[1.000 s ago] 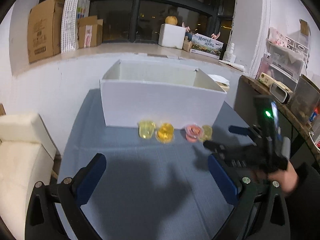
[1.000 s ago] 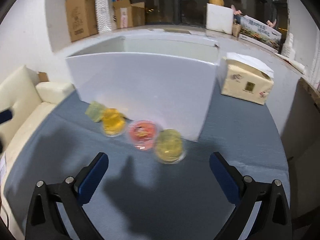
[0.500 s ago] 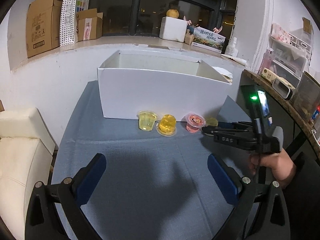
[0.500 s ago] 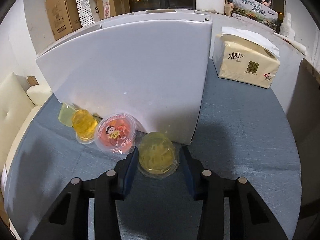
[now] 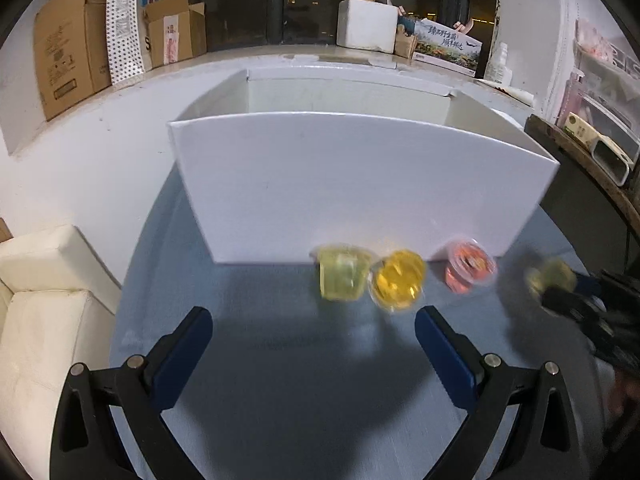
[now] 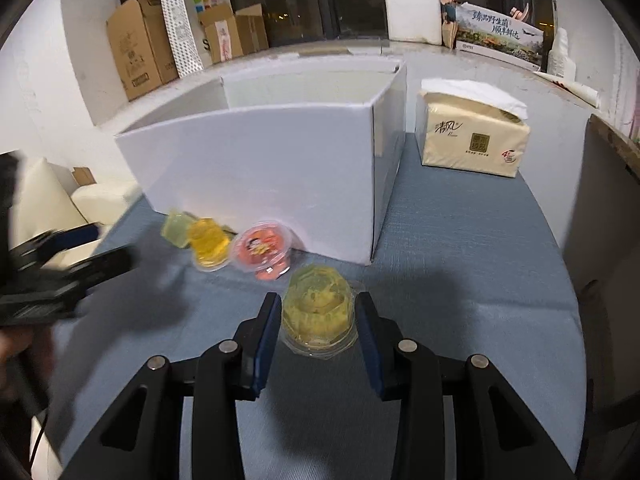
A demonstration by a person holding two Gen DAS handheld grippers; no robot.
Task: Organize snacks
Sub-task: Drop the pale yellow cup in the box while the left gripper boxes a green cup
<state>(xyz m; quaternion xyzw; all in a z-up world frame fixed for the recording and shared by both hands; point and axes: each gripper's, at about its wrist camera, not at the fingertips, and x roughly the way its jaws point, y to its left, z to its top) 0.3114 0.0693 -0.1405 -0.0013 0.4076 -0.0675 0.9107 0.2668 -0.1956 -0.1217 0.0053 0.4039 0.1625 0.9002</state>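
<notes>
Since a second ago your right gripper [image 6: 318,334] has closed on the yellow-green jelly cup [image 6: 318,312], while your left gripper [image 5: 312,336] stands wide, empty.

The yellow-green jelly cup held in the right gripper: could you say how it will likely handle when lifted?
The jelly cup looks thin clear plastic, so the fingers may dent it. Its smooth sides probably slip. Full of gel, it seems heavy for its size.

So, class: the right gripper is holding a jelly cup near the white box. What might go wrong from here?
The right gripper pinches the yellow-green jelly cup by its soft sides, so it might slip or buckle. The white box has tall walls; a low carry could clip them. The open left gripper nears the remaining cups and might knock them.
</notes>
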